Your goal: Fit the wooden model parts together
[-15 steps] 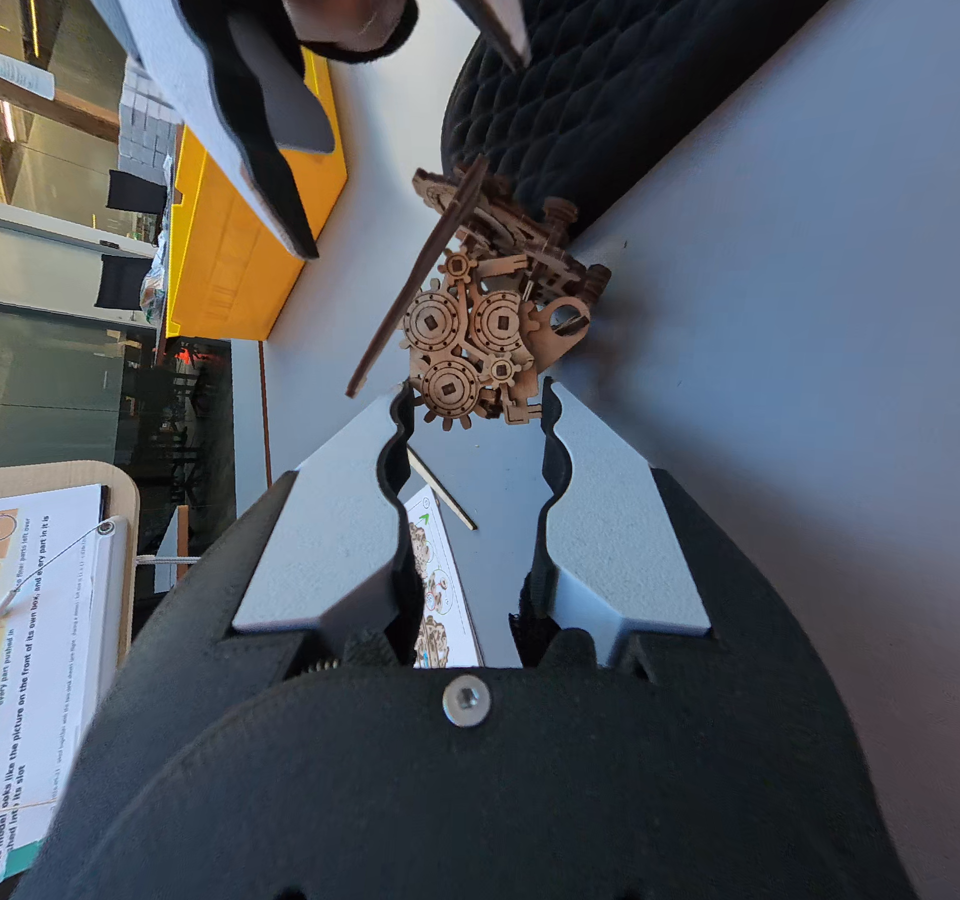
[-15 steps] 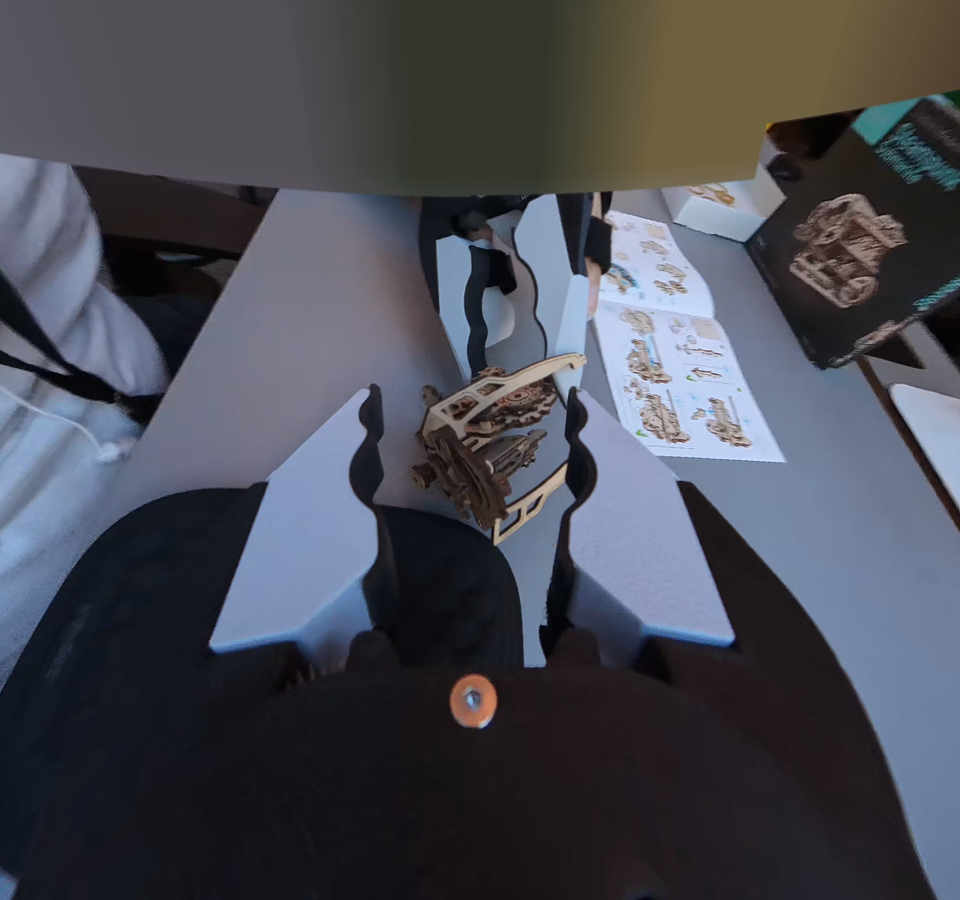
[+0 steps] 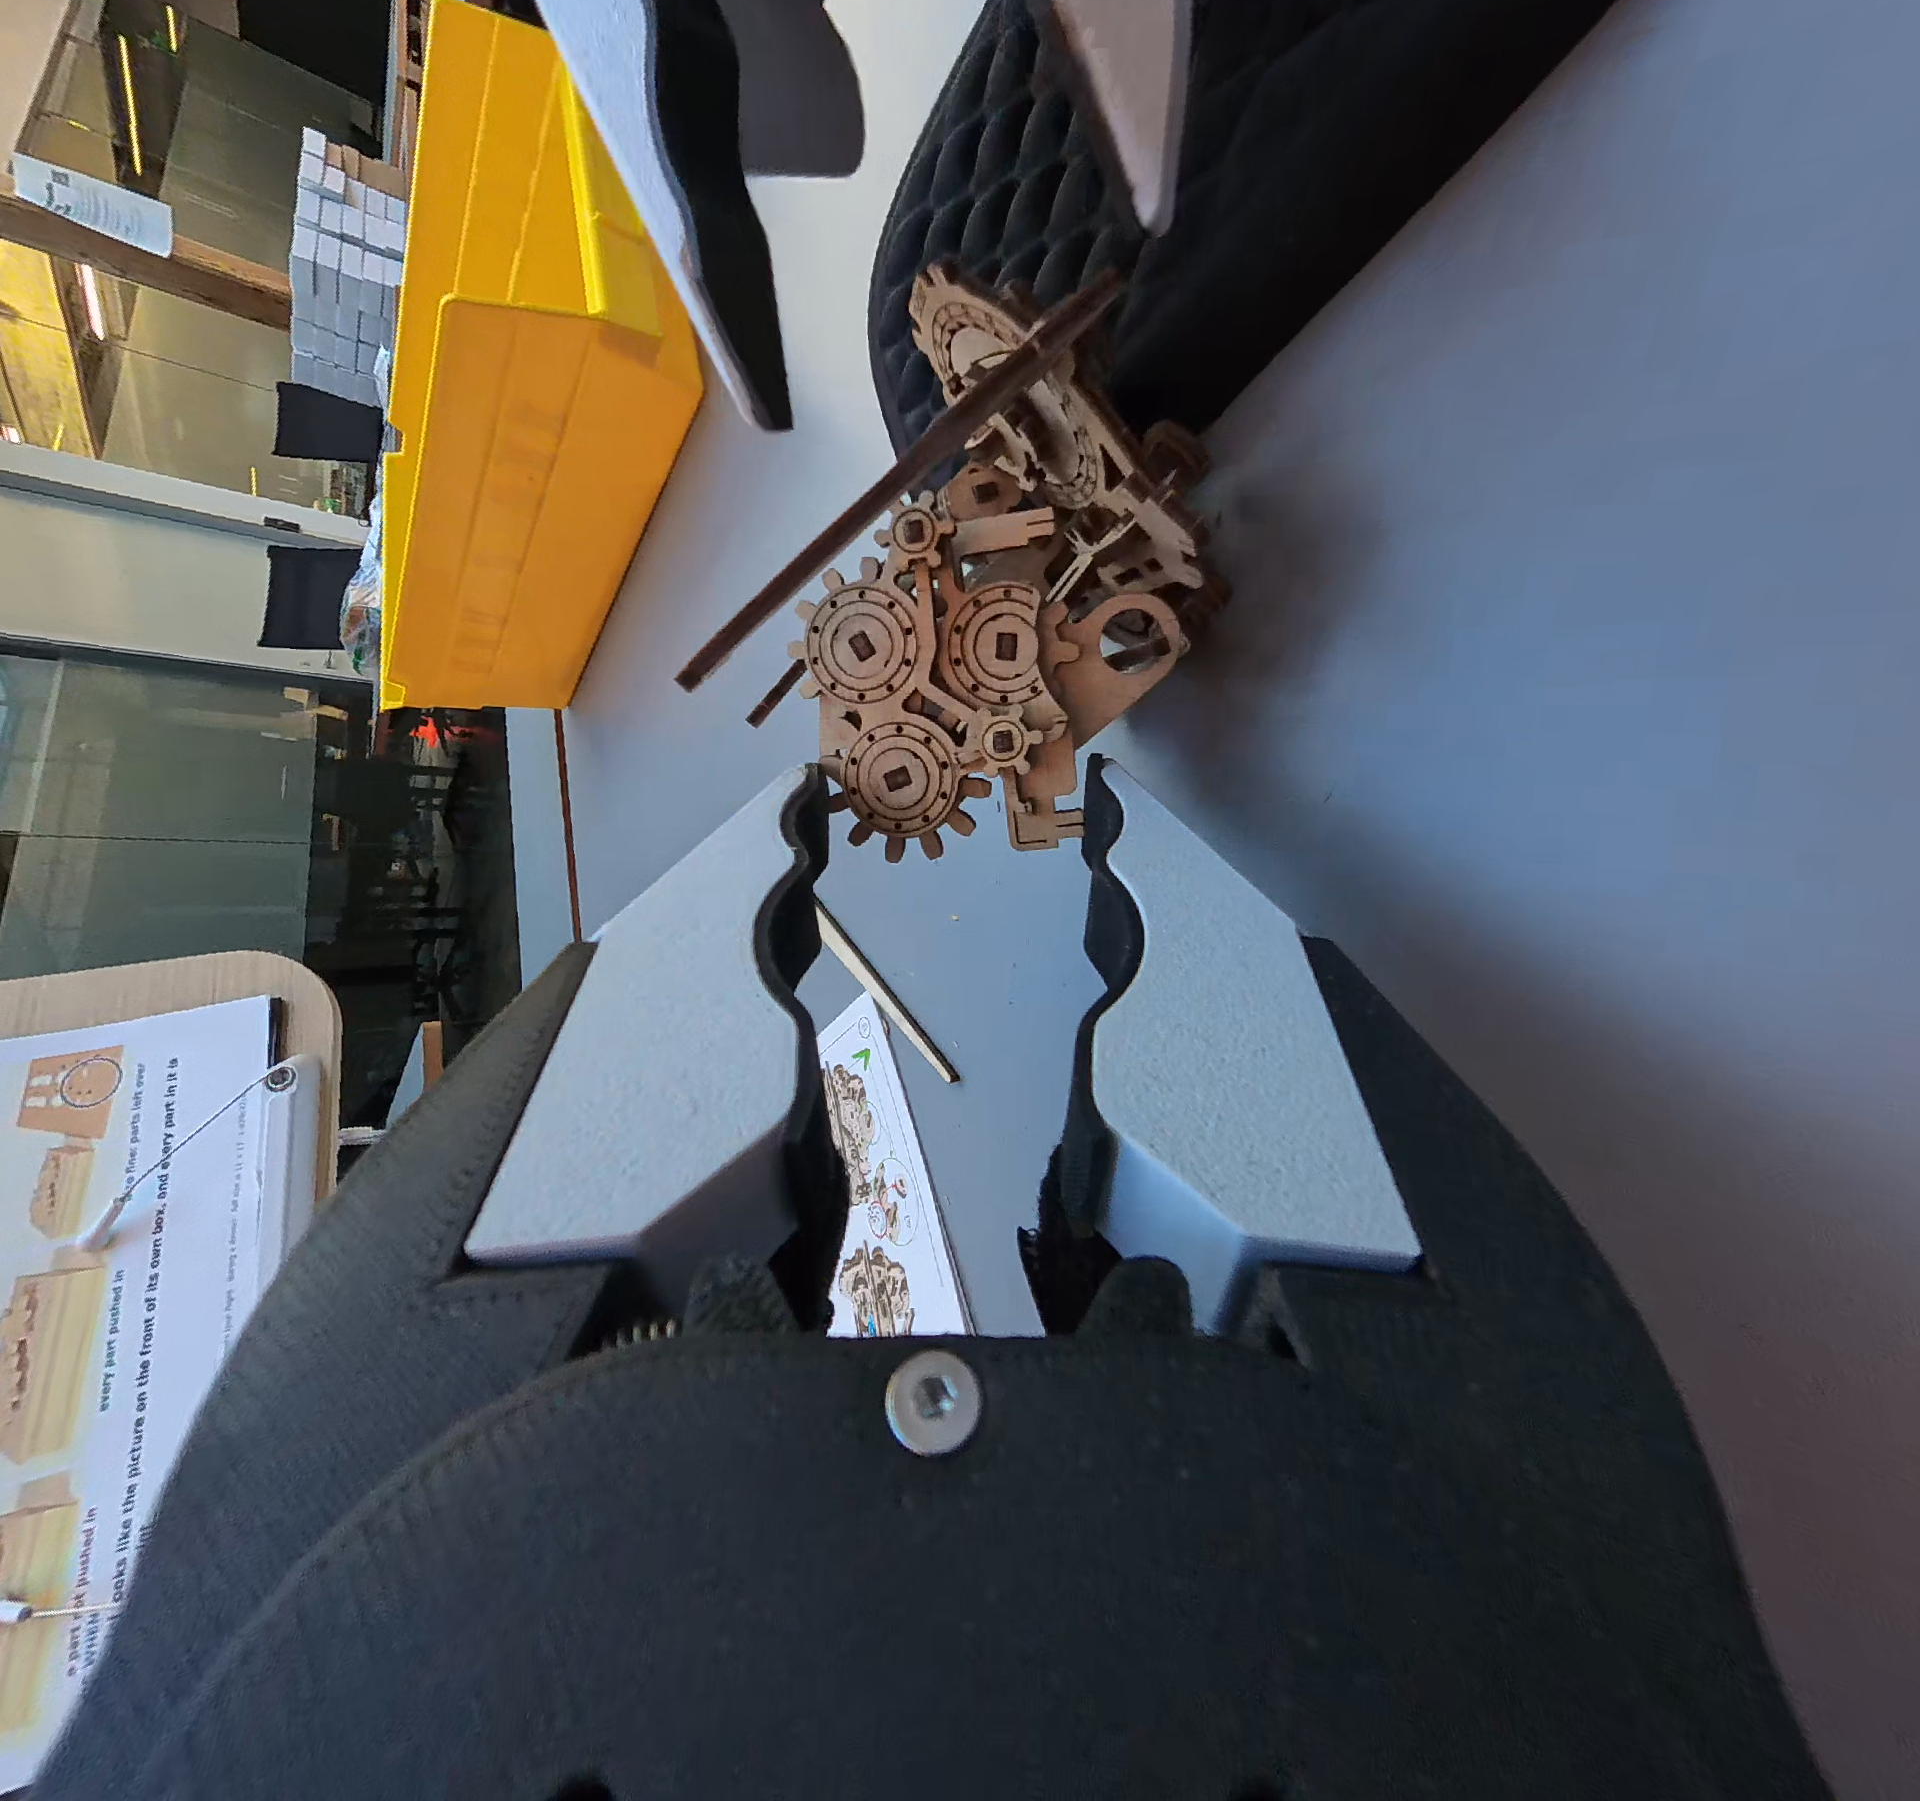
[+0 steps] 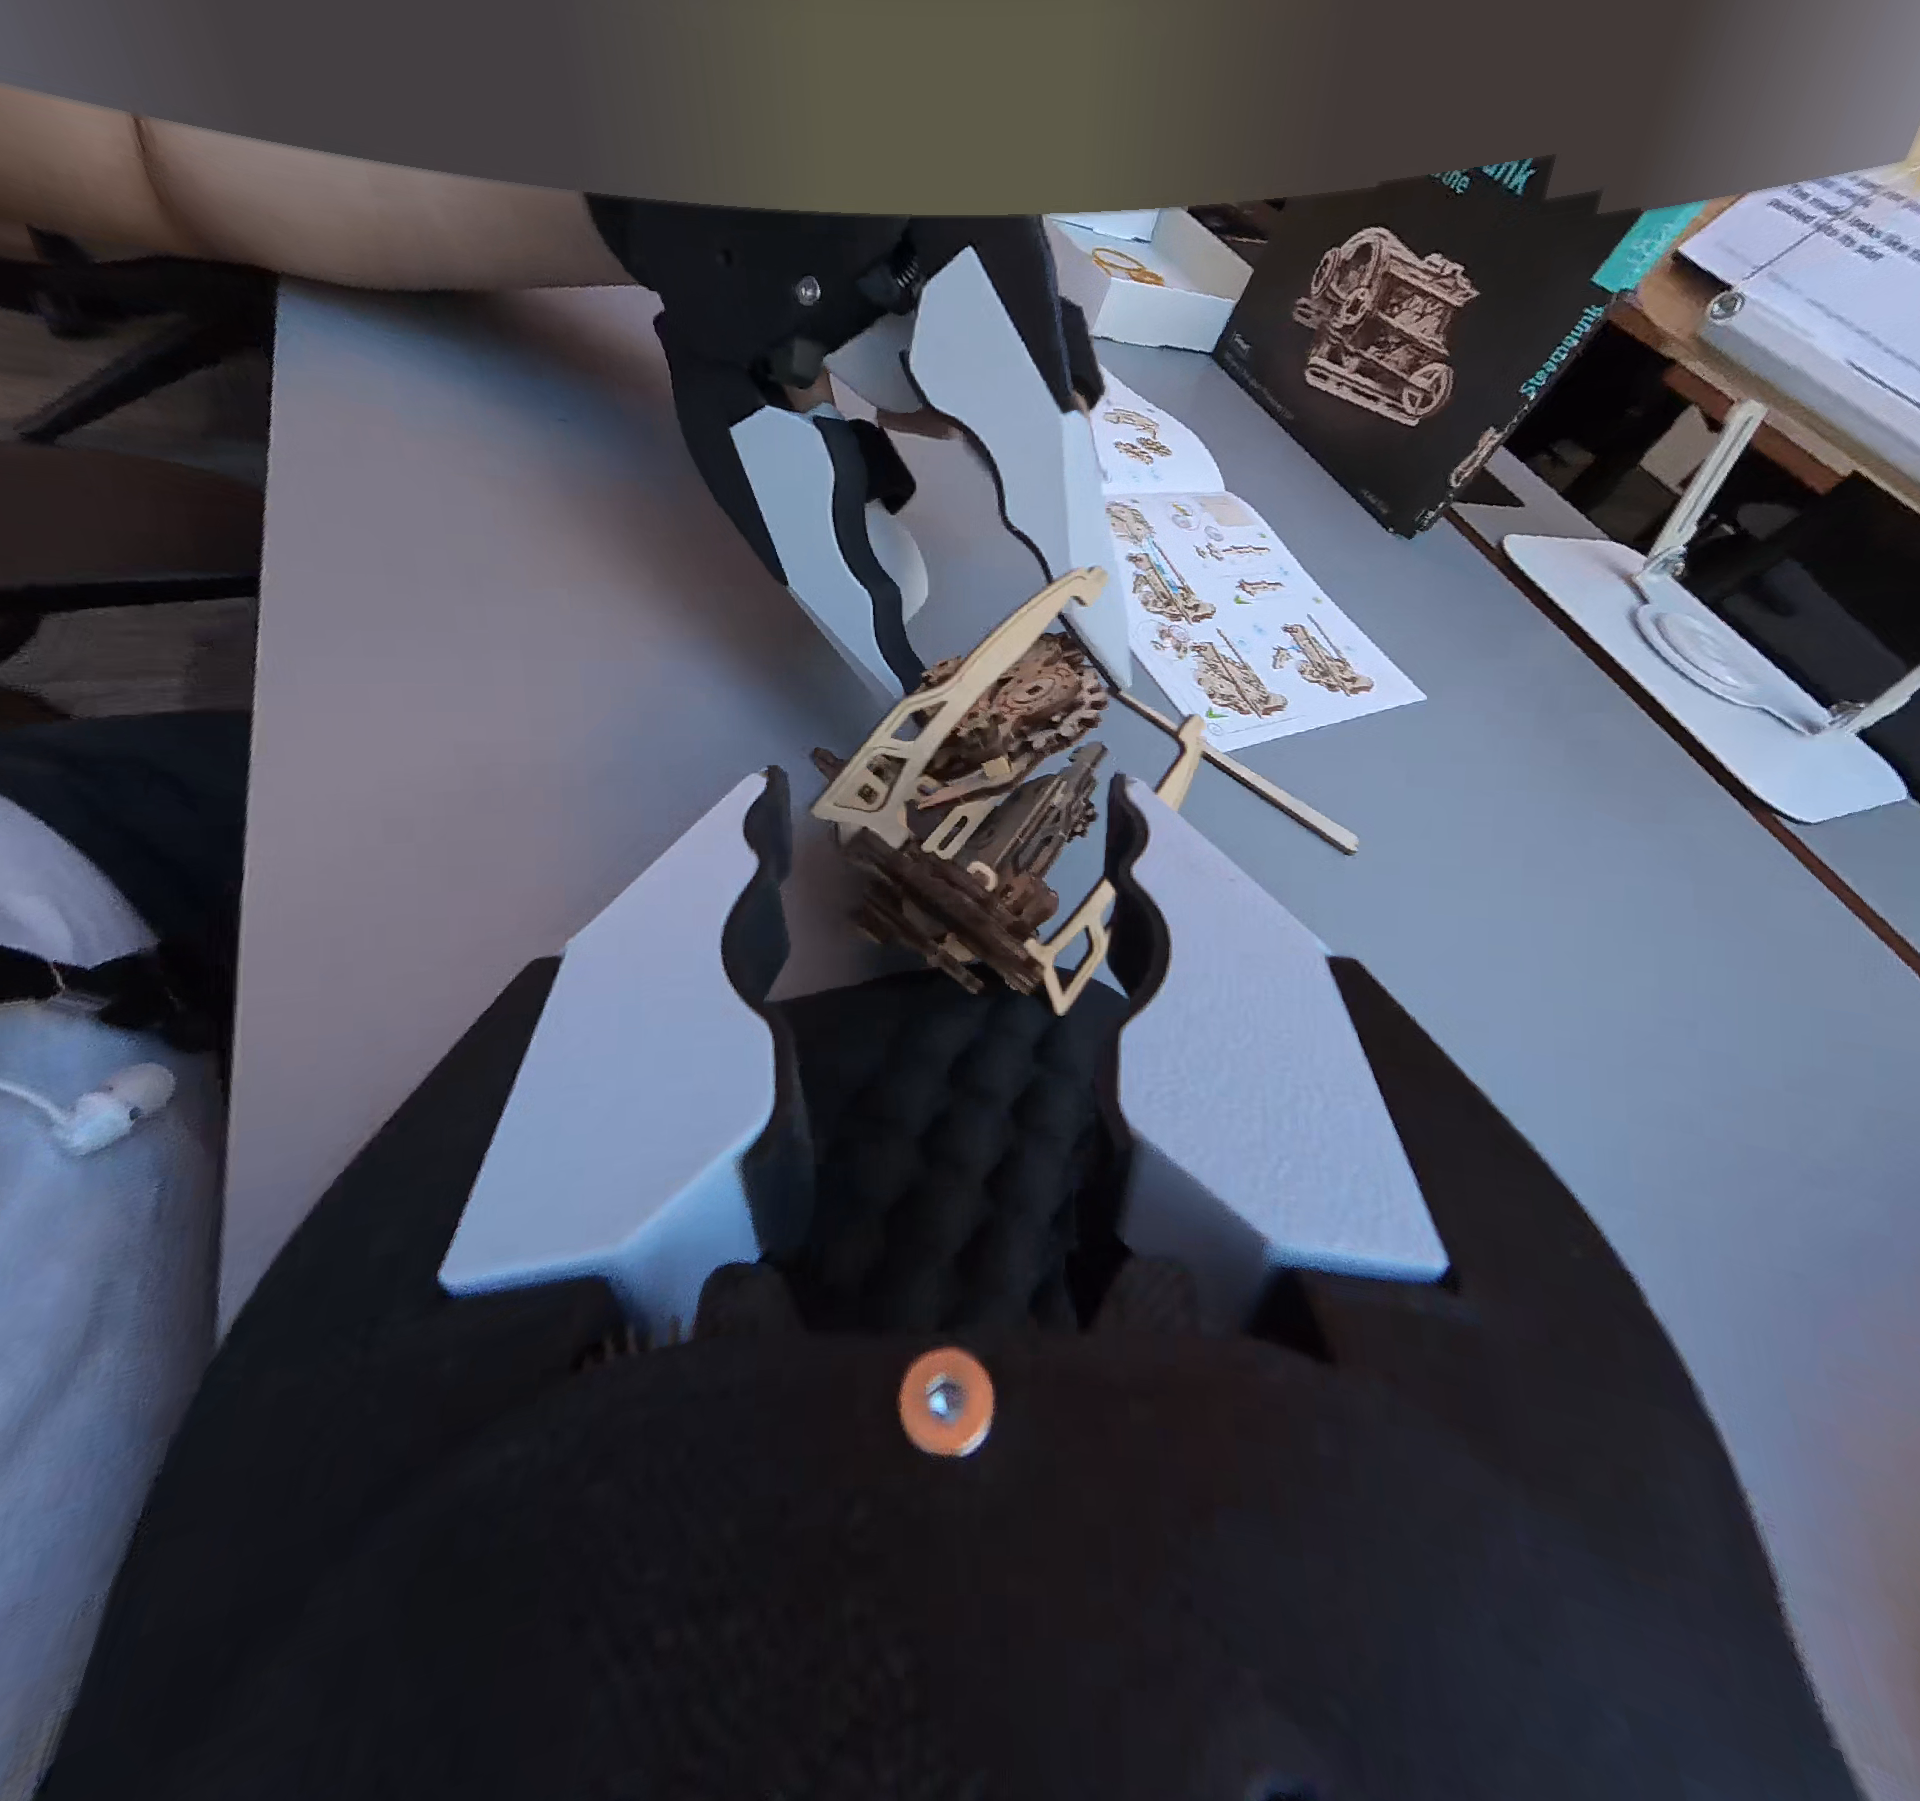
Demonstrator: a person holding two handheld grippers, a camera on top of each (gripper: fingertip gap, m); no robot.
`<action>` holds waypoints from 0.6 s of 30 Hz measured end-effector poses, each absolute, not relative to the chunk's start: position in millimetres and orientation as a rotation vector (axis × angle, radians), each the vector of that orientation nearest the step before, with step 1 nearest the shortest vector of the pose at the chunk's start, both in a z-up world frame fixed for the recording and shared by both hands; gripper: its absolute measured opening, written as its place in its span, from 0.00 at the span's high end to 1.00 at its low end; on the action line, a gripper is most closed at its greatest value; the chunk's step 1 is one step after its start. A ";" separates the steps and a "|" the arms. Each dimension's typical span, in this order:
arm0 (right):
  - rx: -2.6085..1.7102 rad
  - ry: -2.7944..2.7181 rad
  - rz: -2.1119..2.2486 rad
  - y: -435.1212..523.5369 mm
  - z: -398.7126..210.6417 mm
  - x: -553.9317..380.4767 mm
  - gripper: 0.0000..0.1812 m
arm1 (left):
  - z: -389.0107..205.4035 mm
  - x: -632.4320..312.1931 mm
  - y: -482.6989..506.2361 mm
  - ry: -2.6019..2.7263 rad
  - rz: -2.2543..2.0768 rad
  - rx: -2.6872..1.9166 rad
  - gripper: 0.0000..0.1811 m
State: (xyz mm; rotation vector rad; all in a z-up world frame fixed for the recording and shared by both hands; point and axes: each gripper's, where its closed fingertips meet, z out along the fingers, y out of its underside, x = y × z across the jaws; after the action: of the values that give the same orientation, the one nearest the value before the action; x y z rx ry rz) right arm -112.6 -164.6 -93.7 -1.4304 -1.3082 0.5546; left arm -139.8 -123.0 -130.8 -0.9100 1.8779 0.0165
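The wooden gear model (image 3: 977, 650) stands tilted on the grey table (image 3: 1558, 712) and leans against a black quilted cushion (image 3: 1299, 141). A thin curved wooden arm sticks out from it. My left gripper (image 3: 951, 785) is open, with its fingertips just short of the lowest gear. My right gripper (image 4: 948, 790) is open, and the model (image 4: 966, 816) sits between its fingertips without being clamped. Each gripper shows in the other's view: the right one (image 3: 883, 193) and the left one (image 4: 904, 546).
A loose wooden stick (image 4: 1268, 795) and an instruction leaflet (image 4: 1247, 629) lie by the model. A black product box (image 4: 1382, 349), a white box (image 4: 1164, 286) and a white stand base (image 4: 1683, 671) are at the right. A yellow bin (image 3: 520, 463) stands beyond the model.
My right gripper has drawn back a little, so the model sits farther out towards its fingertips. The left gripper is nearly where it was. Both stay open.
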 end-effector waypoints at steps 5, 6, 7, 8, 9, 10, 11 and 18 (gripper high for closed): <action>-1.454 -1.252 0.352 -168.8 -96.8 -115.4 0.73 | -132.2 -139.7 -123.1 1.886 0.053 -0.898 0.73; -1.458 -1.271 0.319 -170.2 -100.9 -115.8 0.75 | -132.7 -139.5 -123.8 1.890 0.054 -0.897 0.73; -1.452 -1.281 0.264 -169.2 -103.0 -114.7 0.78 | -132.9 -139.4 -124.0 1.891 0.060 -0.896 0.73; -1.431 -1.280 0.218 -167.9 -102.4 -113.8 0.83 | -133.1 -139.5 -123.8 1.892 0.067 -0.894 0.73; -1.410 -1.283 0.183 -166.5 -102.0 -113.2 0.86 | -133.4 -139.3 -123.2 1.891 0.077 -0.895 0.73; -1.399 -1.299 0.150 -165.2 -103.4 -112.6 0.88 | -133.6 -139.1 -122.4 1.891 0.086 -0.897 0.73; -1.388 -1.317 0.123 -164.0 -105.0 -112.0 0.90 | -133.7 -138.9 -121.8 1.889 0.096 -0.900 0.73; -1.398 -1.375 0.192 -150.1 -101.8 -112.6 0.94 | -130.4 -140.1 -114.3 1.852 0.147 -0.938 0.73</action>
State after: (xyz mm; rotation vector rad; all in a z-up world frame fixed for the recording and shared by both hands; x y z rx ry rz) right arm -112.6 -150.1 -101.8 -1.3980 -1.3749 0.1916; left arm -140.1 -114.3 -130.4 -0.9377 1.8524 0.1473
